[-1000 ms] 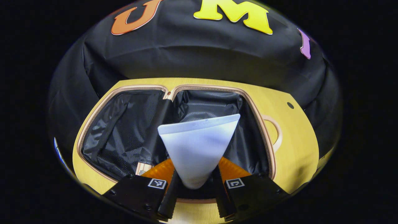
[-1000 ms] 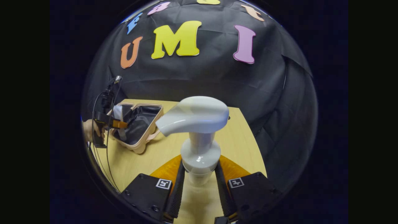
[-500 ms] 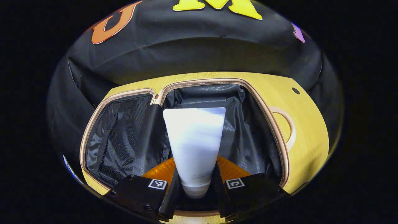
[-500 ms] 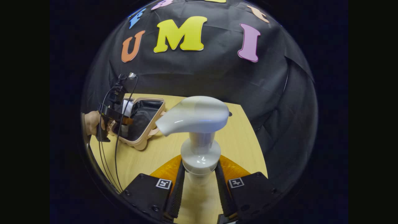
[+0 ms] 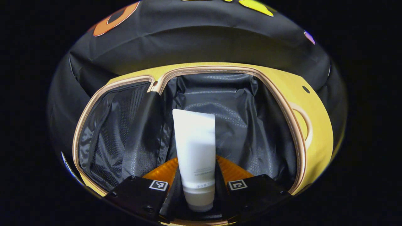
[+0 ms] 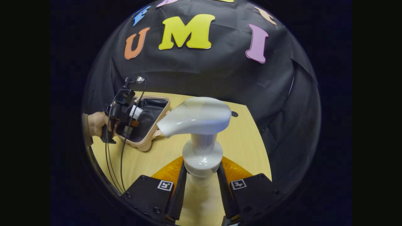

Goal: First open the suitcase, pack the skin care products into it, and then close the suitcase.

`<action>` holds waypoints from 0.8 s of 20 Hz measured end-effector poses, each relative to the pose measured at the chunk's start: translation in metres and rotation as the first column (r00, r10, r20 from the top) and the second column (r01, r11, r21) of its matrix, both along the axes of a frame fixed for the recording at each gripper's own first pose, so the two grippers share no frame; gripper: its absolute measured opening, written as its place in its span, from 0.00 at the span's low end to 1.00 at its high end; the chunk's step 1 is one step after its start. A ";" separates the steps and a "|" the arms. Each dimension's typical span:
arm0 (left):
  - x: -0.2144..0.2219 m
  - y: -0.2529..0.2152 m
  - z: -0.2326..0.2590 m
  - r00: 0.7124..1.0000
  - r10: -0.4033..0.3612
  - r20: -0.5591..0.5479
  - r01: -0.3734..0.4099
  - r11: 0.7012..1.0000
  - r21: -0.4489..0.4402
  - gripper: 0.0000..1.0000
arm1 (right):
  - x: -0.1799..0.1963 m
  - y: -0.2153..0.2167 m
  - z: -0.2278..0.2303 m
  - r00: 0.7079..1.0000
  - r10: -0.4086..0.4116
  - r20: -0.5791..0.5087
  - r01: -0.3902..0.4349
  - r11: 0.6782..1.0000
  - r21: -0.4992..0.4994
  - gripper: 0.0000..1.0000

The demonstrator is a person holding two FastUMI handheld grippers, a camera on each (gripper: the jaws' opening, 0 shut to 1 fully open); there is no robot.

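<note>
The beige suitcase [image 5: 284, 103] lies open on the table, its black lining [image 5: 229, 113] exposed. My left gripper [image 5: 196, 201] is shut on a white tube [image 5: 194, 147], which points down into the suitcase's right half. From the right gripper view, the suitcase [image 6: 147, 141] sits far left, with the left gripper [image 6: 121, 110] and a hand [image 6: 95, 124] over it. My right gripper [image 6: 201, 188] is shut on the neck of a white pump bottle [image 6: 201, 121], held above the table.
The left half of the suitcase has a black mesh pocket [image 5: 116, 125]. A beige handle [image 5: 303, 121] sticks out on the suitcase's right side. The yellow wooden table [image 6: 248, 141] has a small hole [image 6: 234, 114] near its far edge. Cables [image 6: 111, 163] hang from the left gripper.
My left gripper has tipped forward and moved lower into the suitcase with the tube. The right gripper holds the pump bottle nearly still, drifting slightly.
</note>
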State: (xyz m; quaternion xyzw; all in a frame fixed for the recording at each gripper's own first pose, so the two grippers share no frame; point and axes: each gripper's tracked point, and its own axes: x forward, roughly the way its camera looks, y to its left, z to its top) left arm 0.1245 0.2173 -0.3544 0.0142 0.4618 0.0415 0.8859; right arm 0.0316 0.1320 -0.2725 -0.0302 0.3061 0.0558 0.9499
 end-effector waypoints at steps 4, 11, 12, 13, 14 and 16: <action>0.001 0.002 0.004 1.000 0.004 0.024 -0.003 1.000 -0.011 0.59 | 0.009 0.022 0.014 0.999 0.040 0.015 -0.040 0.999 0.005 0.49; -0.010 -0.013 0.058 0.986 0.015 0.166 0.004 0.994 -0.110 0.81 | 0.050 0.085 0.050 0.986 0.151 0.068 -0.155 0.986 0.055 0.49; -0.015 -0.016 0.072 0.981 0.018 0.191 0.003 0.994 -0.108 0.82 | 0.056 0.095 0.052 0.982 0.174 0.076 -0.178 0.983 0.051 0.49; -0.021 -0.017 0.095 0.971 0.019 0.239 0.004 0.996 -0.094 0.83 | 0.065 0.108 0.054 0.976 0.201 0.081 -0.206 0.977 0.050 0.49; -0.027 -0.019 0.123 0.953 0.018 0.304 0.005 0.997 -0.075 0.83 | 0.072 0.122 0.053 0.971 0.226 0.077 -0.231 0.972 0.054 0.49; -0.039 -0.024 0.164 0.914 0.012 0.405 0.014 0.998 -0.062 0.91 | 0.080 0.142 0.050 0.962 0.264 0.073 -0.269 0.961 0.061 0.49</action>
